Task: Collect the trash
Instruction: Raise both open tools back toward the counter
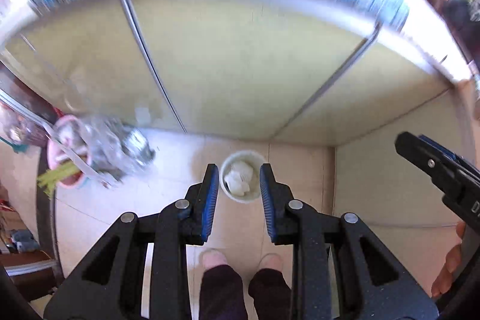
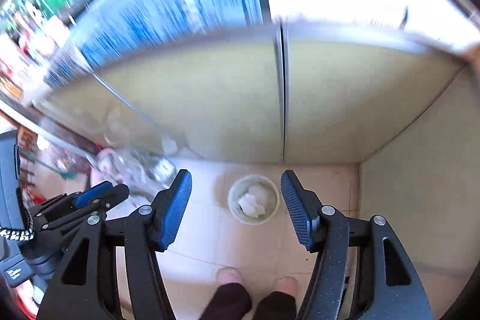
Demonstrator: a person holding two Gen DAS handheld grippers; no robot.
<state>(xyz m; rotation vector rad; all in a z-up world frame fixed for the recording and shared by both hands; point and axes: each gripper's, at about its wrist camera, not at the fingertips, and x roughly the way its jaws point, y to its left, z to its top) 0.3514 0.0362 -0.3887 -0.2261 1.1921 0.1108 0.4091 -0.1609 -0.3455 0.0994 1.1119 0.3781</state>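
While both grippers hang with jaws apart and empty, the bin [image 1: 240,176] of crumpled paper [image 1: 239,177] lies straight below the left gripper [image 1: 239,192]; the right gripper [image 2: 236,207] is equally near.

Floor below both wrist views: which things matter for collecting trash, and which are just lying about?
Belongs to the job:
- small waste bin
- crumpled white paper inside it
- left tool and right tool, both open, empty

Just lying about:
- pink basin with a clear plastic bag
- cabinet doors
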